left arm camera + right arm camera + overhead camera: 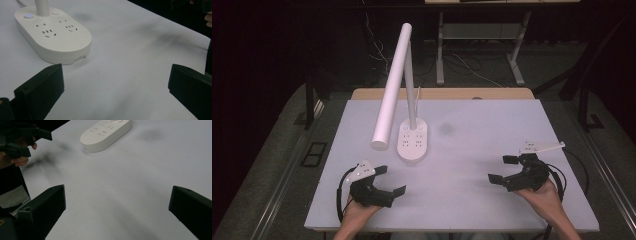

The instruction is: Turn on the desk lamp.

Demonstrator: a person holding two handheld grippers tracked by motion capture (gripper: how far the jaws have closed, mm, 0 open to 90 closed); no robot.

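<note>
On the pale grey counter (pixel 472 150), a white plastic desk lamp with an oval socket base (pixel 413 141) stands left of centre, toward the far edge. Left gripper (pixel 393 181) near-left, jaws released, empty. Right gripper (pixel 501 169) near-right, jaws likewise spread, well apart from the lamp.

White lamp on a pale grey table

The lamp base (pixel 53 37) is white with a blue-lit button (pixel 28 16); both grippers' jaws are black.

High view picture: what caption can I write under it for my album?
Two open grippers, left and right, rest on a white table near a white desk lamp.
</note>
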